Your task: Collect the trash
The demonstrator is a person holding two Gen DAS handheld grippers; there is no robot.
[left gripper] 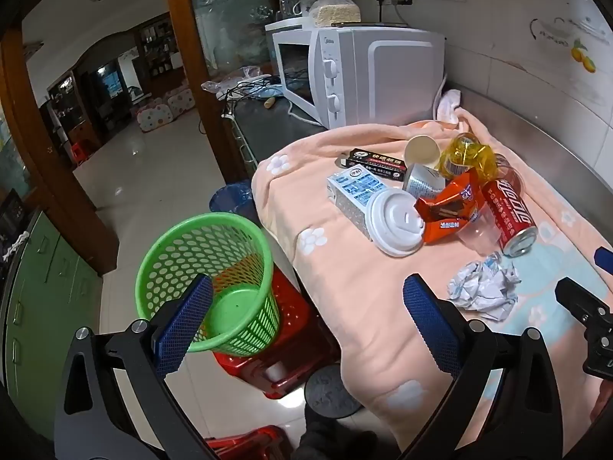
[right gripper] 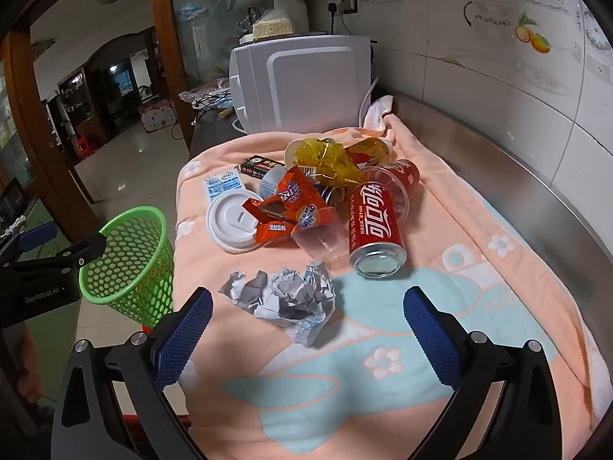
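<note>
A pile of trash lies on the peach blanket (right gripper: 440, 326): a crumpled paper ball (right gripper: 285, 297) (left gripper: 484, 287), a red cola can (right gripper: 375, 228) (left gripper: 509, 211), a clear plastic cup (right gripper: 320, 239), an orange snack wrapper (right gripper: 291, 207) (left gripper: 450, 203), a white cup lid (right gripper: 230, 224) (left gripper: 396, 222), a milk carton (left gripper: 350, 193), yellow cellophane (right gripper: 325, 161). A green mesh basket (left gripper: 208, 283) (right gripper: 128, 264) stands on a red stool, left of the counter. My left gripper (left gripper: 306, 306) is open, its left finger over the basket. My right gripper (right gripper: 306, 322) is open, just short of the paper ball.
A white microwave (left gripper: 345, 73) stands at the back of the counter beyond the blanket. A tiled wall and steel counter edge (right gripper: 517, 161) run along the right. A red stool (left gripper: 283, 349) and a dark round object sit on the floor below.
</note>
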